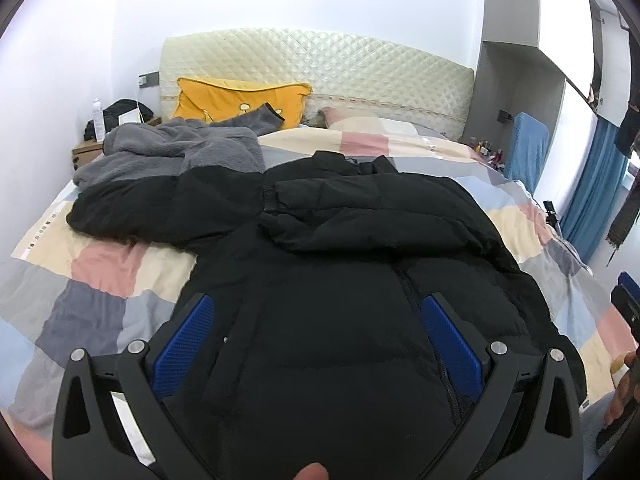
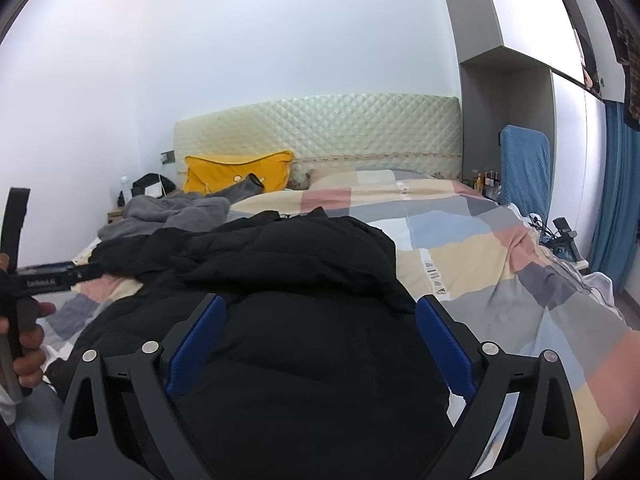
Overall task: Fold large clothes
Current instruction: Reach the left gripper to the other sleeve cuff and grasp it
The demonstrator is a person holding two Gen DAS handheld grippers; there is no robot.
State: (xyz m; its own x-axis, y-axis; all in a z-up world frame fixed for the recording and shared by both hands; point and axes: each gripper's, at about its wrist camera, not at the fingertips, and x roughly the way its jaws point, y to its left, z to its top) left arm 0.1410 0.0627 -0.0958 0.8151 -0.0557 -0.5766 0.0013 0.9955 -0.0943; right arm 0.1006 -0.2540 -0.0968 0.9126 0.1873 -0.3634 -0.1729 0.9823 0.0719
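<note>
Bedroom: bed [image 1: 120,264], quilted headboard [image 1: 320,64]

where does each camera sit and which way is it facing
Left wrist: on the left gripper, facing the headboard over the black jacket; a fingertip shows below, the other hand at right.
Right wrist: on the right gripper, same direction; the left hand shows.
Shared: jacket, yellow pillow, grey fleece, checked quilt.

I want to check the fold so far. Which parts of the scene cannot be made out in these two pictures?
- Jacket hem: both views, covered by the grippers and cut off by the bottom edge.
- Jacket's far sleeve: left view, black on black, outline unclear.
- Grey garment: both views, crumpled, its type is unclear.
- Bottles by the bed: too small to identify.
</note>
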